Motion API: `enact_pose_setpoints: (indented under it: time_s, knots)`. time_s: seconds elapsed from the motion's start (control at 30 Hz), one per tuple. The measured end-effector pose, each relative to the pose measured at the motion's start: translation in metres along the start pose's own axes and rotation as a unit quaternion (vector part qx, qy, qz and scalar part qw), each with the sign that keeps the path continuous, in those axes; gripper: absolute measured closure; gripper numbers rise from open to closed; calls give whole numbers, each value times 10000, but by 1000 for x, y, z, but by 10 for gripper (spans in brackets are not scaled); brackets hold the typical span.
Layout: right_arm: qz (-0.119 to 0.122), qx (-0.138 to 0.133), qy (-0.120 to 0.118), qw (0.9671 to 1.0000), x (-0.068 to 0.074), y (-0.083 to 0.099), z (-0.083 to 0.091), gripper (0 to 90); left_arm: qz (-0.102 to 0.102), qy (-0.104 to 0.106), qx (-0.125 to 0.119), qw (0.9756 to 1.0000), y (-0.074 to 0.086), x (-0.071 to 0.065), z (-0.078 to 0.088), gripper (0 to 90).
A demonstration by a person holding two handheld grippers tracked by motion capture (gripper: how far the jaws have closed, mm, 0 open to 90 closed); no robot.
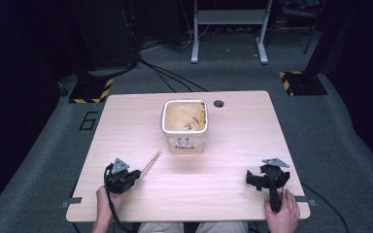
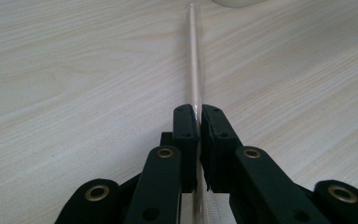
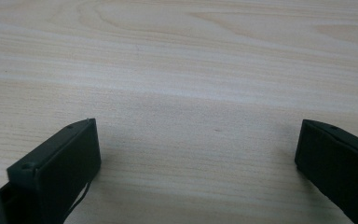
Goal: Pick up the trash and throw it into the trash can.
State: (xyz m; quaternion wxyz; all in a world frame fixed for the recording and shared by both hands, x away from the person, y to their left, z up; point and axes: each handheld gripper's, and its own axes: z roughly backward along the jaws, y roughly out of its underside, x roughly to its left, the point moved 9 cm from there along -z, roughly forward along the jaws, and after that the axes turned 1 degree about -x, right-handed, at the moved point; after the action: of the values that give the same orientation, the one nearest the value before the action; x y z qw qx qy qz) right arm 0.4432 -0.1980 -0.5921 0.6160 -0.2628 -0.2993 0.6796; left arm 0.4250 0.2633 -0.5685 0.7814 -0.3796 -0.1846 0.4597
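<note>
at the left of the high view the left gripper (image 1: 135,175) sits low on the wooden table (image 1: 233,160), near its front edge, held by the person's left hand (image 1: 108,198); its jaws are clenched on a thin clear straw (image 1: 150,162), which runs from the jaws up and to the right toward the middle of the table; in the left gripper view the two black jaws press on the straw (image 2: 194,56) from either side, and the tube runs straight ahead over the wood, its far end close to a pale object at the top edge; further right, at the centre of the table, stands a square tub (image 1: 185,125) with a silvery rim, open at the top, its base just beyond the straw's far tip; a dark round hole (image 1: 218,103) lies in the table behind it; at the right the right gripper (image 1: 250,180) rests near the front right corner, held by the right hand (image 1: 284,216); its jaws are released and stand wide apart over bare wood, nothing between them, well apart from the straw and the tub.
</note>
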Motion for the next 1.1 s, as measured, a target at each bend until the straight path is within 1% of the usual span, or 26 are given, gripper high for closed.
enact_pose_setpoints:
  time_s: [0.17, 0.23, 0.33, 0.57, 0.7, 0.87, 1.1]
  knots:
    - [4, -3, 0, 10000, 0, 0, 0, 0, 1, -7, 12, 10000, -1, 1, -1, 851]
    - [6, -2, -2, 10000, 0, 0, 0, 0, 12, 16, -13, 10000, -1, 1, 0, 852]
    - [3, -2, 1, 10000, 0, 0, 0, 0, 40, -6, -34, 10000, -3, 1, 0, 852]
    - [4, -4, -8, 10000, 0, 0, 0, 0, 32, -23, -131, 9999, -10, 4, 5, 851]
    - [-3, 0, 1, 10000, 0, 0, 0, 0, 77, -8, -177, 9998, -13, 5, 7, 851]
    - [-5, 1, -7, 10000, 0, 0, 0, 0, 117, -52, -266, 9996, -19, 9, 11, 852]
    - [2, -1, 1, 10000, 0, 0, 0, 0, 51, -48, -294, 9995, -27, 10, 12, 851]
